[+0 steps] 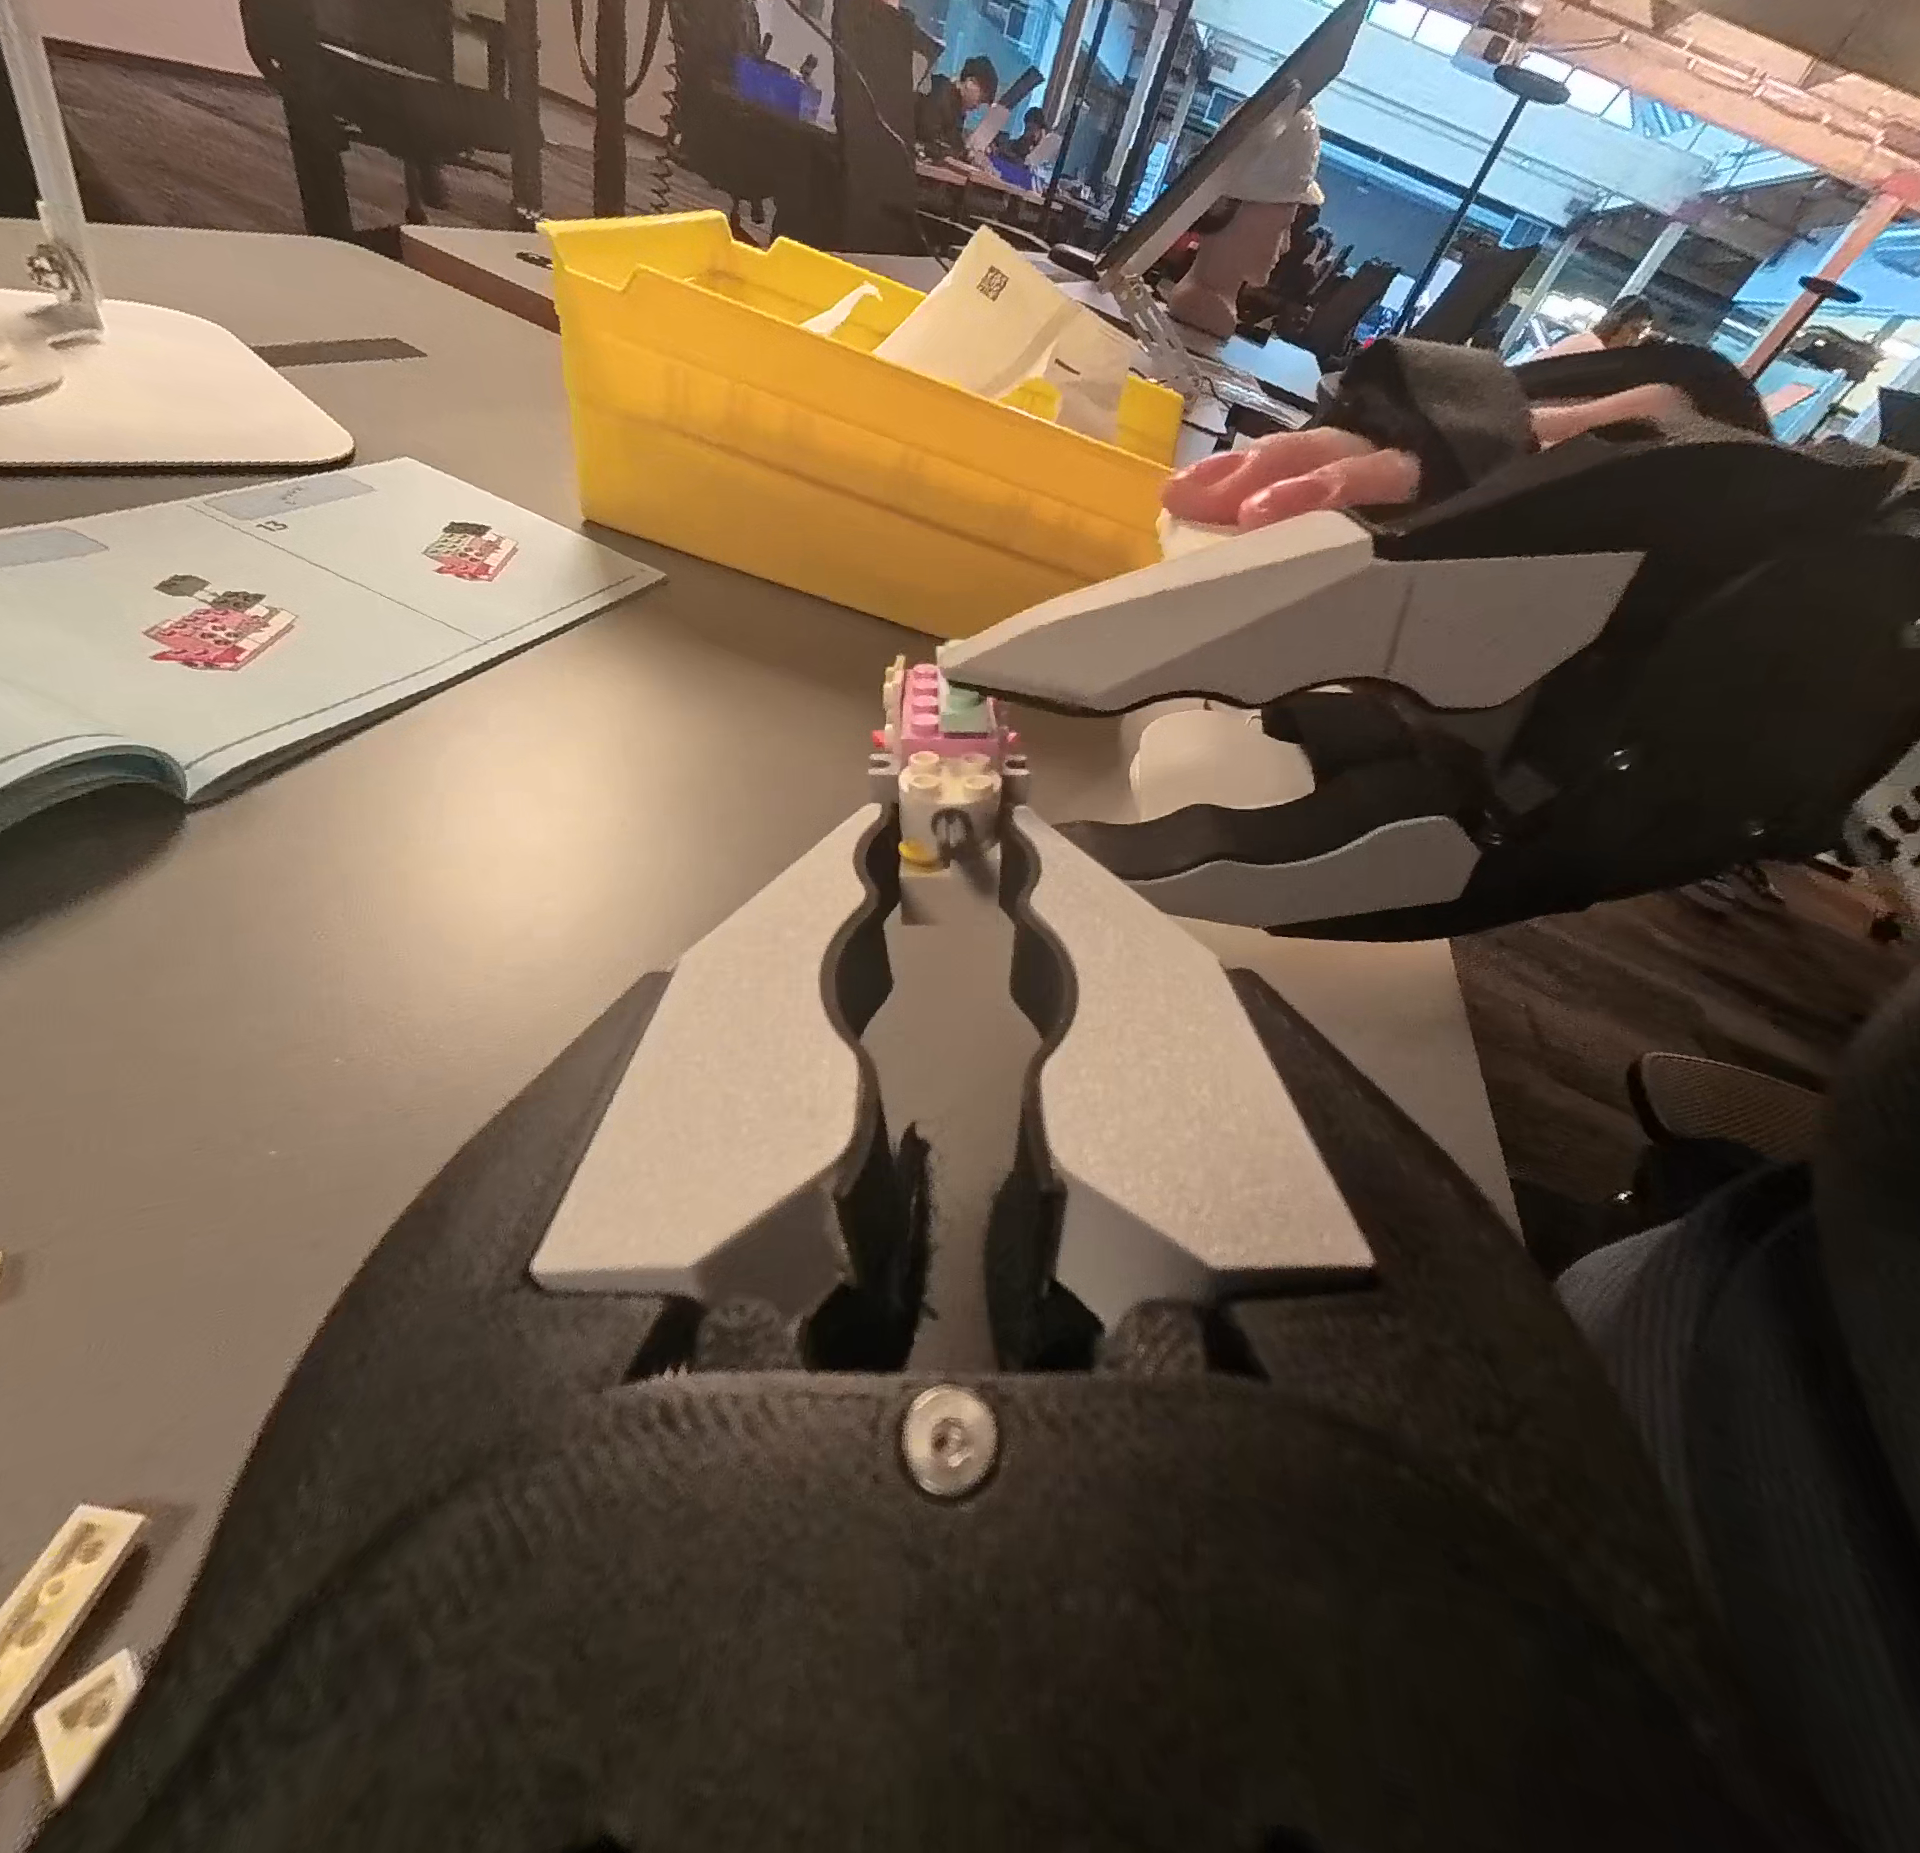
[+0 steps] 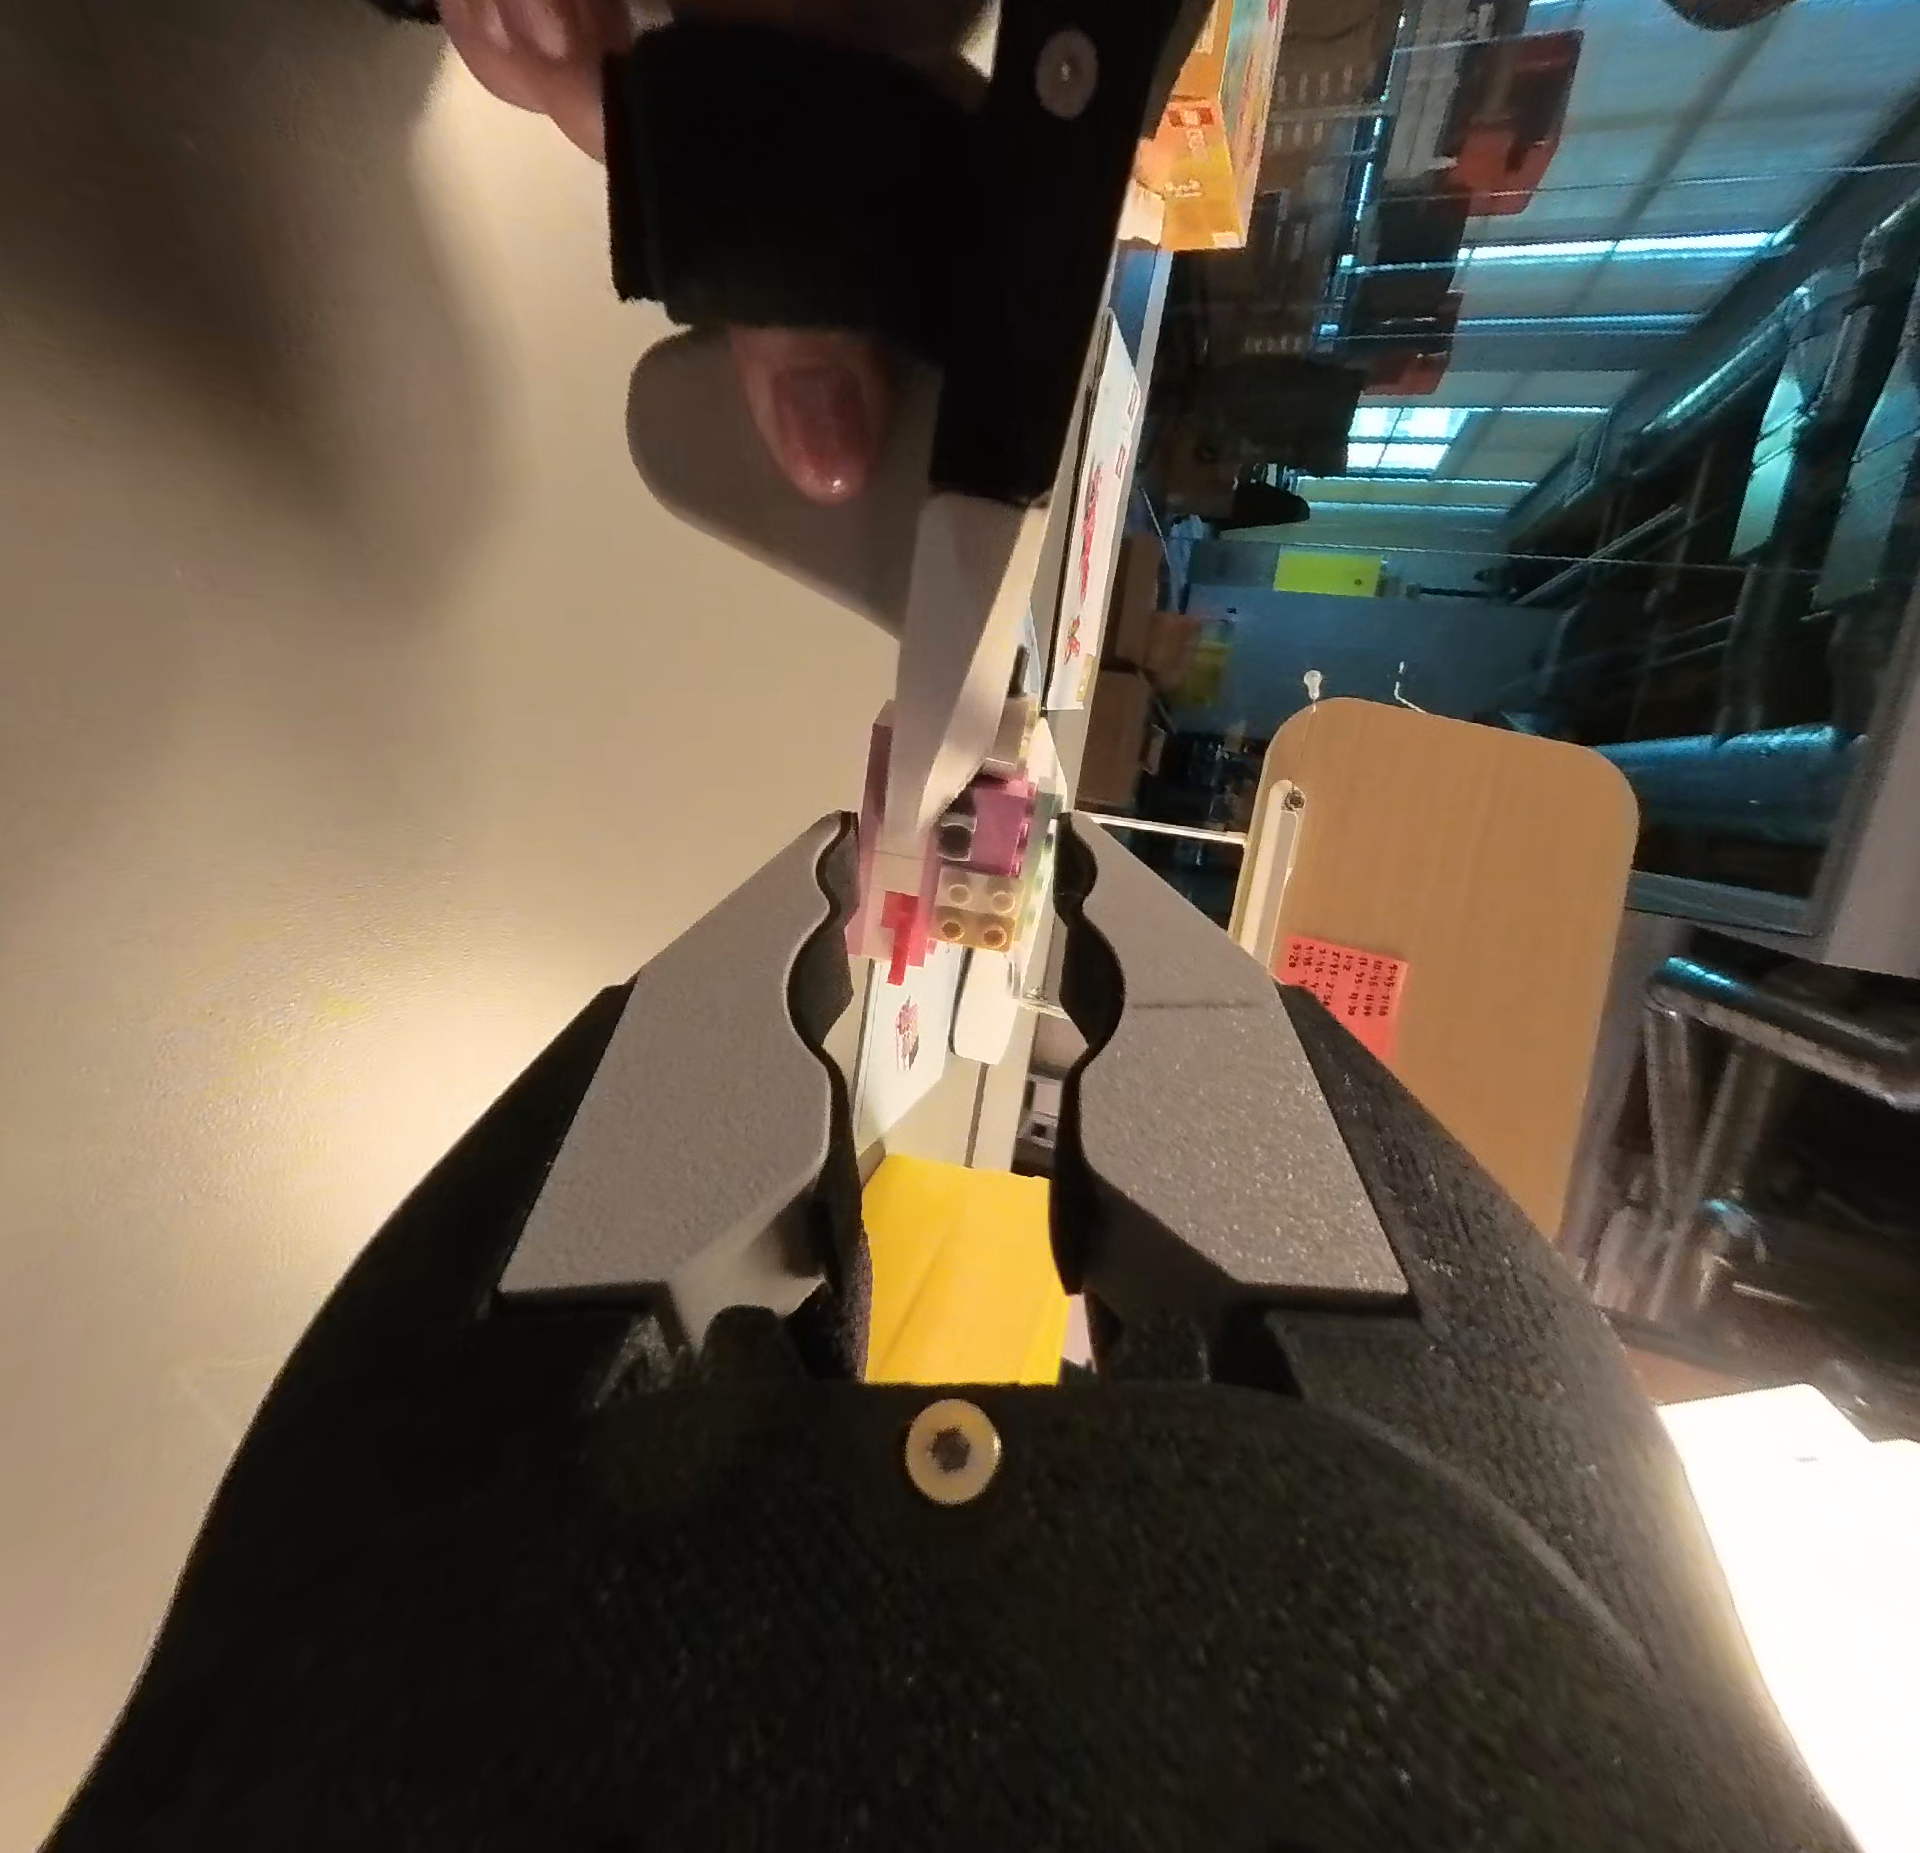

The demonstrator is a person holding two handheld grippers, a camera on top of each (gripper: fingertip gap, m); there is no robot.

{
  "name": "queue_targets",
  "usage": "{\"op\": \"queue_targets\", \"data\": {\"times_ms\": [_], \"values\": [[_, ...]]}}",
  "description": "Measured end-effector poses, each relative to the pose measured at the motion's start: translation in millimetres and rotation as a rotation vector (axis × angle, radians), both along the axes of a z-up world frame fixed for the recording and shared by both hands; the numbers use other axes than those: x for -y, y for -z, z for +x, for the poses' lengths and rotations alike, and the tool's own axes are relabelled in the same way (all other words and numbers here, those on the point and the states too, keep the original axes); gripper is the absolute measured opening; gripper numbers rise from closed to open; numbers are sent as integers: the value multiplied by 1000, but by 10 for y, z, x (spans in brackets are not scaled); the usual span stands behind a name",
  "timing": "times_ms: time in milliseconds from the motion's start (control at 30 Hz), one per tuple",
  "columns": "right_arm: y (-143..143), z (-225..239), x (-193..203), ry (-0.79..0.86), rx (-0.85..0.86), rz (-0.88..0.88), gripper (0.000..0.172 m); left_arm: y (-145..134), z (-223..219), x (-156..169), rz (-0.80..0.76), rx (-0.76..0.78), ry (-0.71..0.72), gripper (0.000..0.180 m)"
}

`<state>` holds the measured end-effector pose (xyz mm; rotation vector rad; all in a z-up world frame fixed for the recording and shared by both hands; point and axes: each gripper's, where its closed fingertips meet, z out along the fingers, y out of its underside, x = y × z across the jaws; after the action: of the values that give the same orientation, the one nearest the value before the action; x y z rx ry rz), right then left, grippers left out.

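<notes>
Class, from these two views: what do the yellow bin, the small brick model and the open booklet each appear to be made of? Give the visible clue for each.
Yellow bin: likely moulded plastic, uniform colour, ribbed walls, slight sheen.
Brick model: glossy hard plastic, seemingly; round studs, crisp edges, pink, white and green pieces.
Booklet: printed paper, thin pages stacked at the edge, matte finish.
</notes>
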<state>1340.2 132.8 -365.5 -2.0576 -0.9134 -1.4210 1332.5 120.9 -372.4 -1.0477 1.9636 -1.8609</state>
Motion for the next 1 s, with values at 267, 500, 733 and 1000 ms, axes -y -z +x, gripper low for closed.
{"op": "queue_targets", "data": {"times_ms": [267,500,733,1000], "values": [[-16,13,-5,-19,25,-1,34,-9,3,-7,5,12,-16,16],[-44,16,-20,-49,70,13,33,-35,5,-17,4,30,-25,15],[-33,5,-16,-63,-50,64,34,-24,0,-3,-11,16,-4,16],[-53,9,4,-74,-88,87,45,-48,1,-33,-49,3,-2,16]]}}
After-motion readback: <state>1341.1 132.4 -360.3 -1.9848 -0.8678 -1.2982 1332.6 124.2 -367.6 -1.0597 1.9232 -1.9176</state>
